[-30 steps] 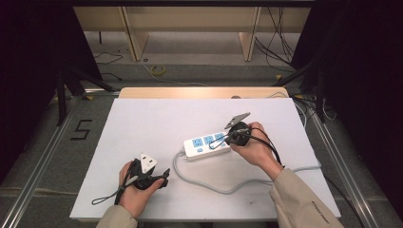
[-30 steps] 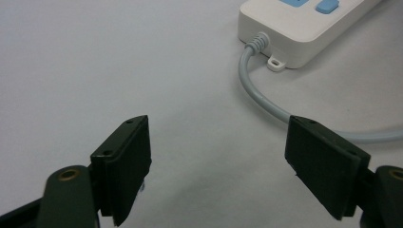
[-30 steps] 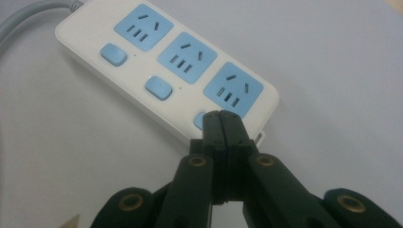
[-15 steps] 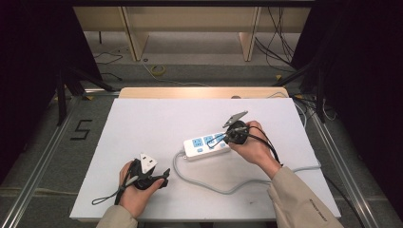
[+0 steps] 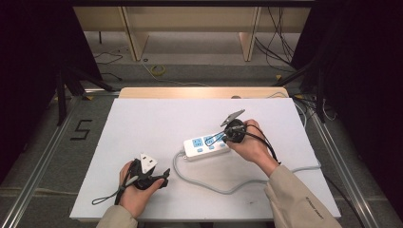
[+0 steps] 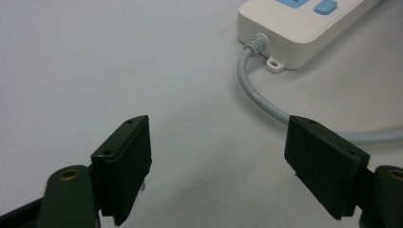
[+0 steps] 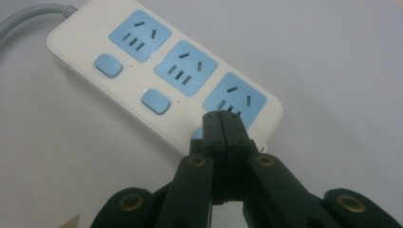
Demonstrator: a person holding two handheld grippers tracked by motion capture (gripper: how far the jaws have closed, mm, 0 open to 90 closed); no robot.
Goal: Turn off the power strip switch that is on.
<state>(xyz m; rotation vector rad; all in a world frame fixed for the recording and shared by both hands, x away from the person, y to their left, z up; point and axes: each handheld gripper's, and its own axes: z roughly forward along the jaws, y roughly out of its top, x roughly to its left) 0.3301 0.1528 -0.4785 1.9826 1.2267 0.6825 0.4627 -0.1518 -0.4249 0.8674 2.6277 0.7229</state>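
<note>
At the lower left of the high view, a person's left hand [image 5: 135,190] holds the left gripper [image 5: 163,177] low over a white table [image 5: 157,123]; the left gripper view shows its jaws spread wide apart with nothing between them. Near the centre lies a white power strip [image 5: 205,147] with blue sockets, its grey cord [image 5: 223,185] curving toward the lower right. To its right, the right hand [image 5: 252,145] holds the right gripper [image 7: 222,124], jaws pressed together, tips over the blue switch [image 7: 196,135] at the strip's near end.
</note>
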